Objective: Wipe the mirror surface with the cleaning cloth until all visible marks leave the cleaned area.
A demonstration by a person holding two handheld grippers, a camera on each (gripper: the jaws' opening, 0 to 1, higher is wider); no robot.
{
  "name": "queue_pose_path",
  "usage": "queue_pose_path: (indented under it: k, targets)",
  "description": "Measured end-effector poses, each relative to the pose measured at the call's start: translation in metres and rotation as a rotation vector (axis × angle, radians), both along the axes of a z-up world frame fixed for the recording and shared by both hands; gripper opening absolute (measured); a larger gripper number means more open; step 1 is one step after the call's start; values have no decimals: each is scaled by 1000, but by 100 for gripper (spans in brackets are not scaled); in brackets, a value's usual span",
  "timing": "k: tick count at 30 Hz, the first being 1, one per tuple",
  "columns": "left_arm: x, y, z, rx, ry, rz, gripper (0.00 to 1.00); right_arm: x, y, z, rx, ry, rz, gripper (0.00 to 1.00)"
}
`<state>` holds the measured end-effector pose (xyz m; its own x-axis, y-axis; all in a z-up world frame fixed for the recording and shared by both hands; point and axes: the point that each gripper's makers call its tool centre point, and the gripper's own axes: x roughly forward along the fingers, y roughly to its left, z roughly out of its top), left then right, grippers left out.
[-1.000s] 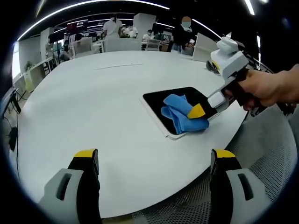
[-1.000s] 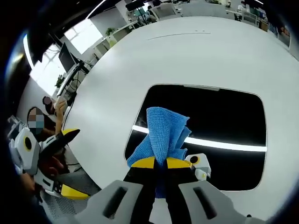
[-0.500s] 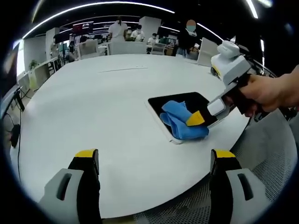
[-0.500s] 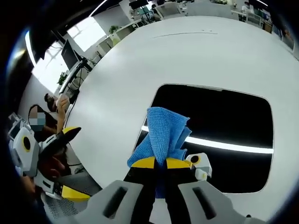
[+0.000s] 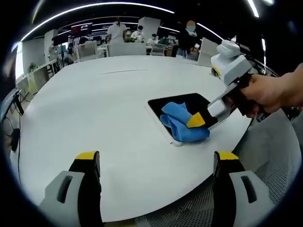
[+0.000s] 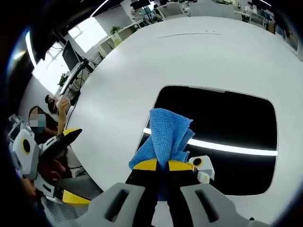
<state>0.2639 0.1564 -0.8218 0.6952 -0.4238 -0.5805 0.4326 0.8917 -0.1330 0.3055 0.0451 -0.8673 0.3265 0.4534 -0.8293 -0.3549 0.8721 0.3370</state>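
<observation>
Cloth [image 6: 166, 135], blue, sits on the mirror [image 6: 227, 127] at its near edge, clenched in the right hand-held gripper [image 6: 159, 165]. Left hand-held gripper [image 5: 156, 163] hangs released, well off the mirror; unbraced, the mirror may skid across the table [image 5: 94, 104].

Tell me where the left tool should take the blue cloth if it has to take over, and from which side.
Probably the loose bunched folds of the blue cloth on the side away from the right tool, which is shut on its other end. Those folds stand up off the mirror, so the open left tool could come across the white table and pinch them without scraping glass.
</observation>
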Motion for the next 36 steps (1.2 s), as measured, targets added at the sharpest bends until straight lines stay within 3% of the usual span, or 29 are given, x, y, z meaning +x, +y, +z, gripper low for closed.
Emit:
queue_pose_path:
  k: [7, 14, 23, 36]
  targets:
    - [0, 0, -1, -4, 0, -11, 99, 3, 14, 0, 14, -2, 10, 0]
    - [2, 3, 0, -12, -4, 9, 99, 2, 17, 1, 18, 7, 15, 0]
    - [-2, -1, -2, -14, 8, -20, 99, 6, 18, 1, 3, 3, 27, 0]
    - [-1, 1, -4, -9, 10, -15, 99, 46, 17, 0, -43, -36, 58, 0]
